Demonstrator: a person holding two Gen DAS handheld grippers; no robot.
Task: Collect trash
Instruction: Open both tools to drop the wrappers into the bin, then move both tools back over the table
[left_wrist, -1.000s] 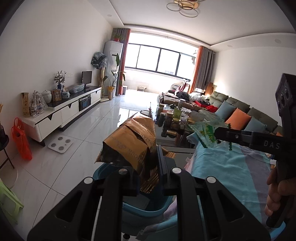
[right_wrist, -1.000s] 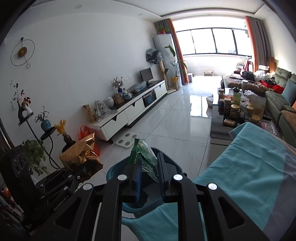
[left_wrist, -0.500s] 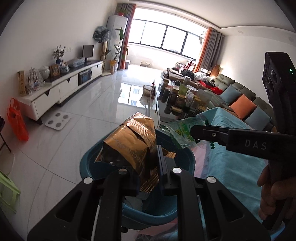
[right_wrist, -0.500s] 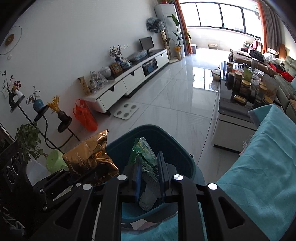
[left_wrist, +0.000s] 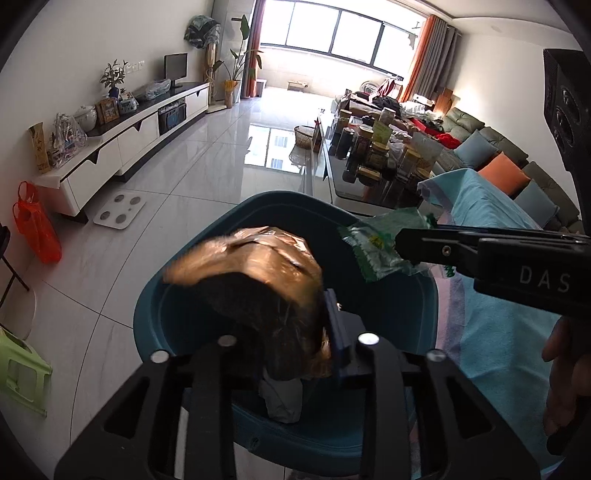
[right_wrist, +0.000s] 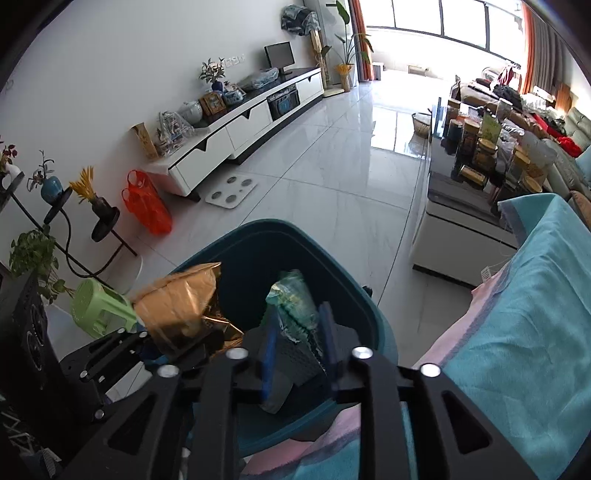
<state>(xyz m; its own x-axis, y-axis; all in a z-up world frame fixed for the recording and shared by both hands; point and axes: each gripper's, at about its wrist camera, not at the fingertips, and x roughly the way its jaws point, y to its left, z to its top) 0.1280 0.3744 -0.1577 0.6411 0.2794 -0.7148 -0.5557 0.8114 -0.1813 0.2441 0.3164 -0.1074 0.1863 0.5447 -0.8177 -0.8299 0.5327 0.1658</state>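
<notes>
Two grippers hover over my teal bin (left_wrist: 236, 210): left gripper (left_wrist: 295, 339) fingers spread, gold bag (left_wrist: 255, 273) blurred between; right gripper (right_wrist: 297, 332) parted around green wrapper (right_wrist: 295, 299), though left view shows it pinched.

we see the gold bag (left_wrist: 255, 273) motion-blurred; it hides the left gripper's (left_wrist: 295, 350) left finger. green wrapper (right_wrist: 295, 299) blurred too, its lower end behind the right gripper (right_wrist: 299, 343). bin (left_wrist: 388, 295) bottom mostly covered; grey scrap (left_wrist: 282, 400) unidentifiable.
</notes>
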